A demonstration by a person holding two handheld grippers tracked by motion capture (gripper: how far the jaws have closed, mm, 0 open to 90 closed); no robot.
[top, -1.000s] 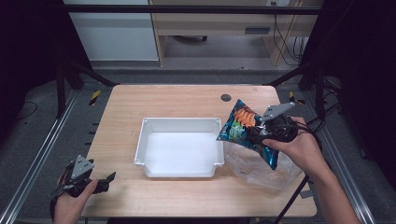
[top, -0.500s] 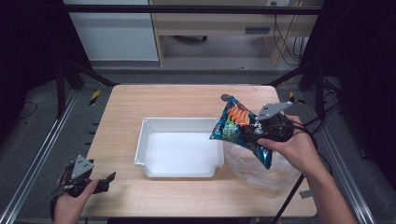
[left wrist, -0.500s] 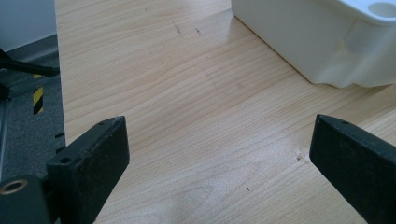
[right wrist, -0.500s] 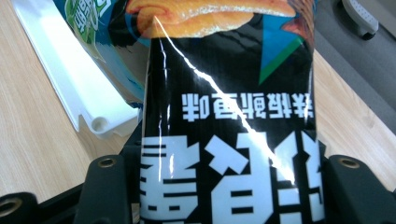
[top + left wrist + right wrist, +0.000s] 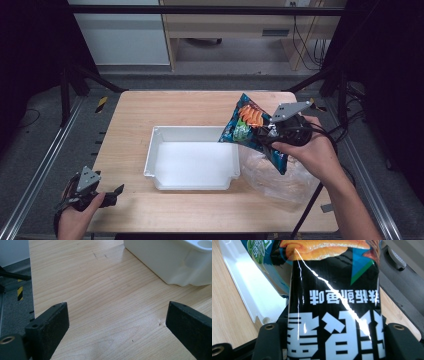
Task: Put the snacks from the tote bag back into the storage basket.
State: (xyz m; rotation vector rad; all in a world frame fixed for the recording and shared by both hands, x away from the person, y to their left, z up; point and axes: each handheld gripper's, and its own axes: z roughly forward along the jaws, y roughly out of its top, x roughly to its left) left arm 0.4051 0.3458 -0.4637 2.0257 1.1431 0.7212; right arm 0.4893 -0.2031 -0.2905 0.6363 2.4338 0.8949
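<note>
So the right gripper (image 5: 267, 134) has its jaws clamped on a snack bag (image 5: 250, 127), a glossy blue and black chip packet with orange snacks printed on it. In the high view the bag is up in the air, tilted, hanging over the right end of the white plastic bin (image 5: 192, 159), with its top corner pointing toward the far side of the table (image 5: 165, 105). The gripper has it by the lower right part, so most of the bag sticks out to the left of the jaws, over the bin's rim.

In the right gripper view the snack bag (image 5: 334, 302) sits squarely between the two black jaws, one pressed against each side edge of the packet, and the print reads upside down. The bin (image 5: 252, 287) shows below and off to the left, well apart from the bag.

Just under the right hand (image 5: 310, 150) there's a crumpled clear plastic bag (image 5: 280, 177) lying on the table right beside the bin's right wall. Can't tell if it actually touches the bin.

The left gripper (image 5: 102, 192) is down at the near left corner of the table, well apart from everything. In the left gripper view its jaws are spread wide with bare wood between them, gripping nothing, and a corner of the bin (image 5: 175, 262) sits ahead to the upper right.
</note>
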